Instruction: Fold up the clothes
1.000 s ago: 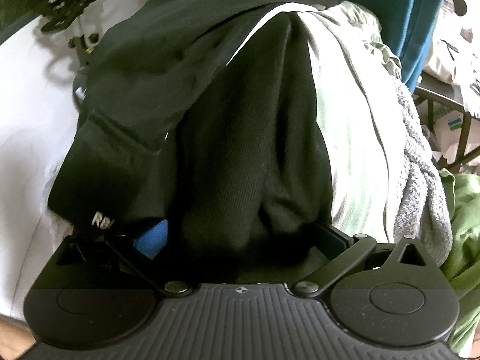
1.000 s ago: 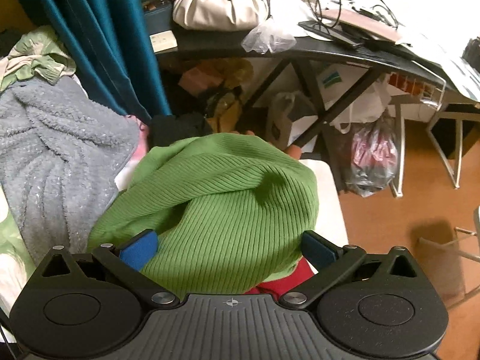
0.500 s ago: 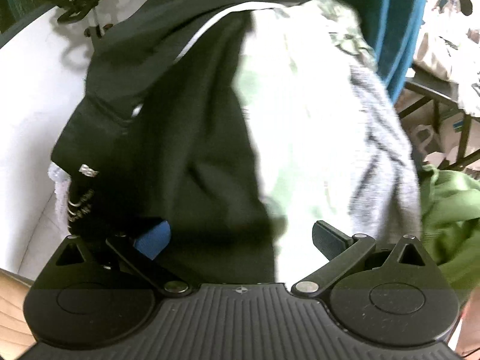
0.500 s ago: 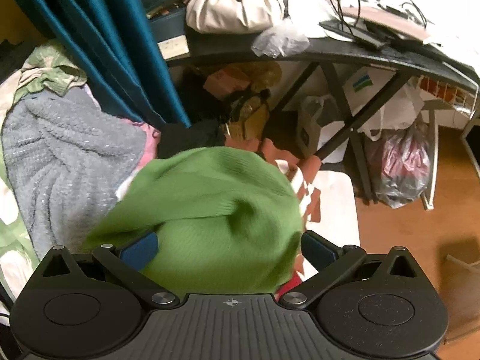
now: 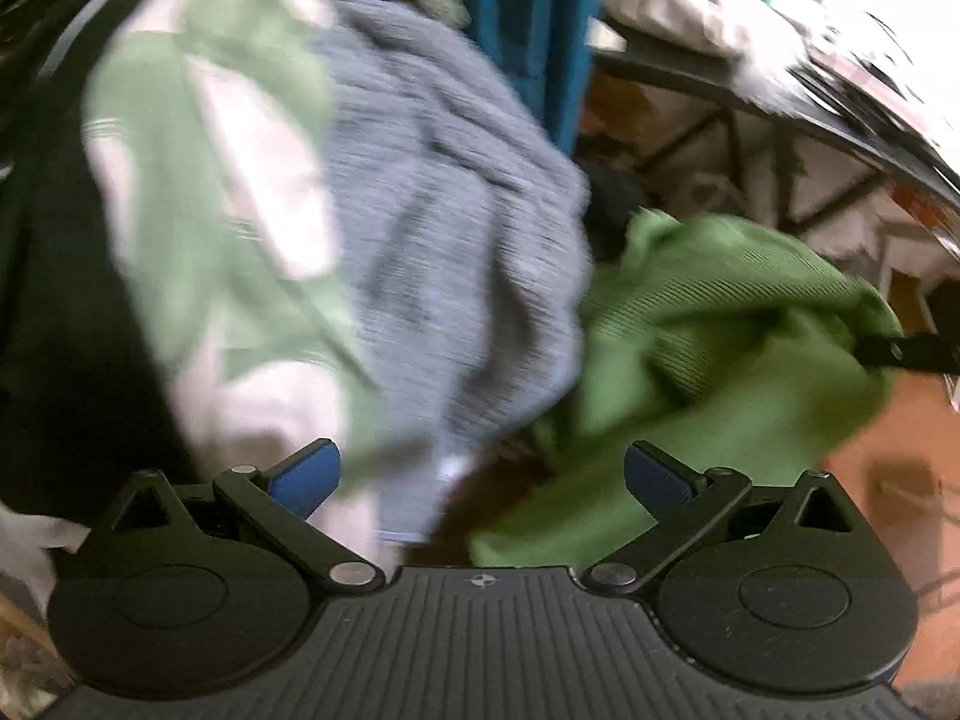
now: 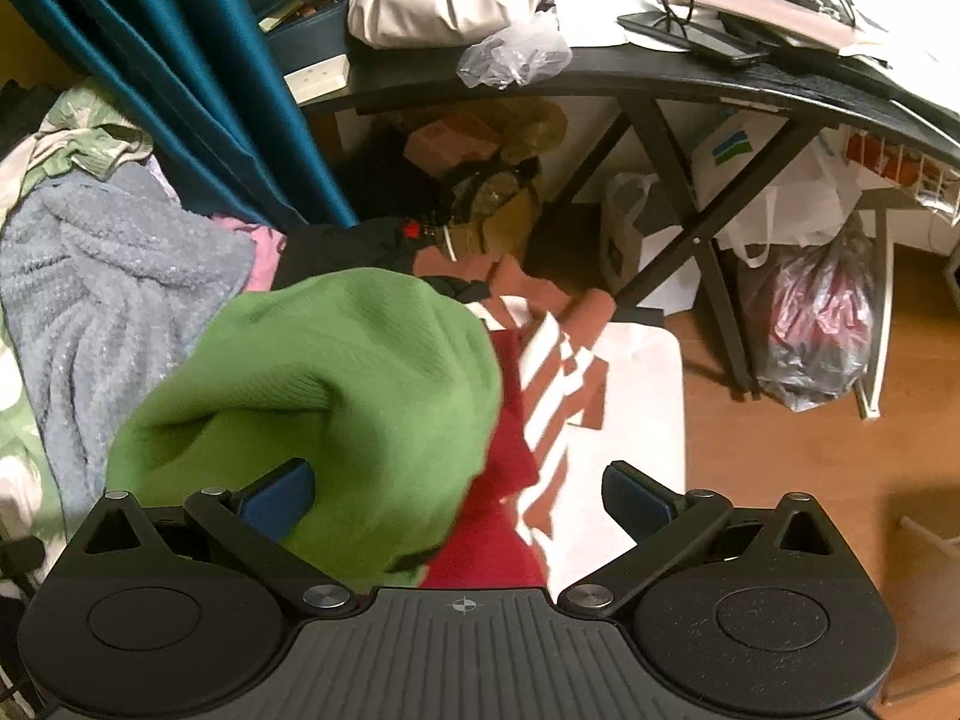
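Cluttered bedroom; heaped laundry throughout. Green ribbed sweater (image 6: 336,396) lies bunched, unfolded, between the right tongs (image 6: 459,498), whose jaws stand wide, gripping nothing evident. Left tongs (image 5: 480,474) gape likewise, empty, view blurred. Grey fleece (image 6: 102,276) at nine o'clock and red garment (image 6: 510,480) beneath remain unfolded. Folding judged barely begun. Black desk (image 6: 690,84) crowds twelve o'clock; bare floor (image 6: 810,480) at three o'clock offers room.

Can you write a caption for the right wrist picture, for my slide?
Open right gripper over a green sweater, with red cloth beneath and a cluttered black desk behind.
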A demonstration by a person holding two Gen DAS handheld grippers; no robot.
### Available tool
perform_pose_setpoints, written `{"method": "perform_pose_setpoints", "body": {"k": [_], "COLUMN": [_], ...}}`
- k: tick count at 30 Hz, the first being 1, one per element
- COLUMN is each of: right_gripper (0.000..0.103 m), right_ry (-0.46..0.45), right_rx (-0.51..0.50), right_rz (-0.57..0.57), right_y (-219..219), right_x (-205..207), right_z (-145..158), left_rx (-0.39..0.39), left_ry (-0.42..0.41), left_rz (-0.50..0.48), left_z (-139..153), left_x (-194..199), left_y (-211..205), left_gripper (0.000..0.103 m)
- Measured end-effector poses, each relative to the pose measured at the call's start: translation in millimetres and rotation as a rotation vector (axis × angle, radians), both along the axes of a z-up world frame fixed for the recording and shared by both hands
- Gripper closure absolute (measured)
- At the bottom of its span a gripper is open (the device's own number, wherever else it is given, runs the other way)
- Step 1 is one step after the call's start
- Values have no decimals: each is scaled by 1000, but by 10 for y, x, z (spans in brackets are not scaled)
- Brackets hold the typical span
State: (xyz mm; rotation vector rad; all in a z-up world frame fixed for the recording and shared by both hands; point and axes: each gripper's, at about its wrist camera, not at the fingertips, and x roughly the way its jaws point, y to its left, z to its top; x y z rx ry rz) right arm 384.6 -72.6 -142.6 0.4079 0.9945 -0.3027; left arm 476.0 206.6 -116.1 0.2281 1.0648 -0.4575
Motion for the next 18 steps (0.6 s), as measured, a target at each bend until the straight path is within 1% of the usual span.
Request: {"method": "perform_pose_setpoints", "body": {"k": [2,6,10,18], "right_gripper": [1,1,1,1], "right_ry": [0,-1,4,8], "right_rx": [9,7,8,-2], "right_rz": [-6,-10,-19,-40], "right_y": [-45,-96,-109,-92], "right_x": [-45,-115,-163,-213], "right_z": [15,39,38,59], "left_rx": [-4,-33,-61,-46], "left_ry": [4,26,27,2], "left_rz": [-44,-103,-161,-304], "left_z": [-38,-117,-138,-205], "left_x": [-78,-164,-199,-274], "left_y": [-116,-303,-453,-715], "left_gripper": [0,0,0,0]}}
